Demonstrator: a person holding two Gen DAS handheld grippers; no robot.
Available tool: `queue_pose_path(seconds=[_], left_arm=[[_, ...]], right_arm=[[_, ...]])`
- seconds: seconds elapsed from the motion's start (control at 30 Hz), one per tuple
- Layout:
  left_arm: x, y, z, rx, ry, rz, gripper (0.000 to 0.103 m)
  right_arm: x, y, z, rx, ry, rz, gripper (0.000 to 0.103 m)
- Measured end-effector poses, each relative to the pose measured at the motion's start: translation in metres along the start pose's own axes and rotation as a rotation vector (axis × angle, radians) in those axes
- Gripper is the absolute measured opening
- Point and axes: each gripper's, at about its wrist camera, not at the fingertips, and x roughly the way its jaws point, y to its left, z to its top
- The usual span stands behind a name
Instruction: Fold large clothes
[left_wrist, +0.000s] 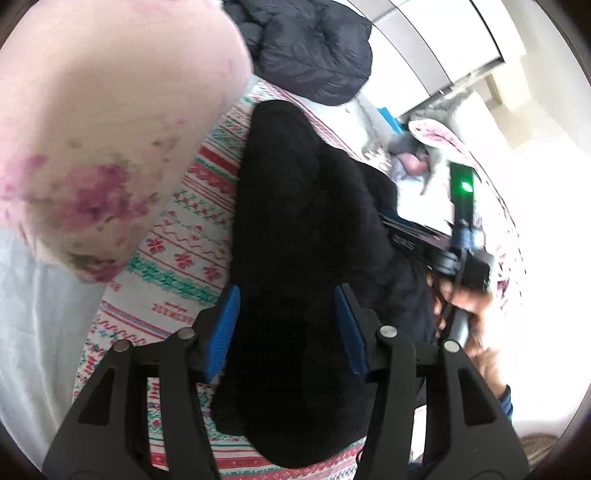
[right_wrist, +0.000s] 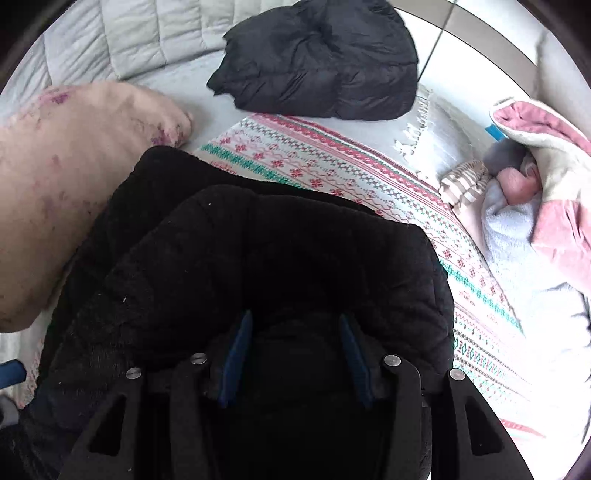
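Observation:
A large black fleece garment (left_wrist: 303, 229) lies on a patterned red, green and white blanket (left_wrist: 184, 236) on a bed. My left gripper (left_wrist: 288, 295) is open, its blue pads spread wide just above the garment. In the right wrist view the same black garment (right_wrist: 258, 258) fills the foreground, partly folded over itself. My right gripper (right_wrist: 295, 321) is open, low over the garment, its pads in shadow. The right gripper's body with a green light (left_wrist: 463, 221) and the hand that holds it show at the right of the left wrist view.
A pink floral pillow (right_wrist: 55, 192) lies left of the garment. A black puffer jacket (right_wrist: 321, 62) sits folded at the far side of the bed. A pile of pink, white and grey clothes (right_wrist: 528, 192) lies at the right. The patterned blanket (right_wrist: 332, 162) spreads between them.

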Motion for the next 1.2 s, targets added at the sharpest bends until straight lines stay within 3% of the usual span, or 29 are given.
queue_pose_path(seconds=[0.13, 0.2, 0.3, 0.4, 0.57, 0.7, 0.87, 1.03, 1.2], left_arm=[[0.007, -0.004, -0.003, 0.023, 0.013, -0.001, 0.054], [0.014, -0.007, -0.006, 0.057, 0.017, 0.048, 0.054], [0.022, -0.002, -0.003, 0.025, 0.037, 0.04, 0.054], [0.032, 0.007, -0.003, 0.016, 0.074, 0.075, 0.054], [0.036, 0.006, -0.005, 0.019, 0.086, 0.067, 0.054], [0.033, 0.005, -0.007, 0.027, 0.077, 0.064, 0.054], [0.034, 0.009, -0.004, -0.007, 0.097, 0.044, 0.055], [0.027, 0.014, -0.004, -0.039, 0.092, -0.005, 0.063], [0.039, 0.013, -0.008, -0.037, 0.118, -0.033, 0.065]], right_arm=[[-0.003, -0.002, -0.004, 0.003, -0.009, 0.007, 0.049], [0.0, -0.007, -0.003, 0.006, -0.015, 0.016, 0.049], [-0.004, -0.011, -0.007, 0.025, -0.042, 0.026, 0.049], [-0.017, -0.013, -0.013, 0.037, -0.1, 0.008, 0.049], [-0.05, -0.035, -0.028, 0.14, -0.216, 0.069, 0.056], [-0.086, -0.066, -0.058, 0.282, -0.286, 0.222, 0.077], [-0.097, -0.093, -0.101, 0.373, -0.291, 0.325, 0.078], [-0.082, -0.121, -0.144, 0.526, -0.247, 0.509, 0.08], [-0.059, -0.135, -0.173, 0.64, -0.235, 0.648, 0.09]])
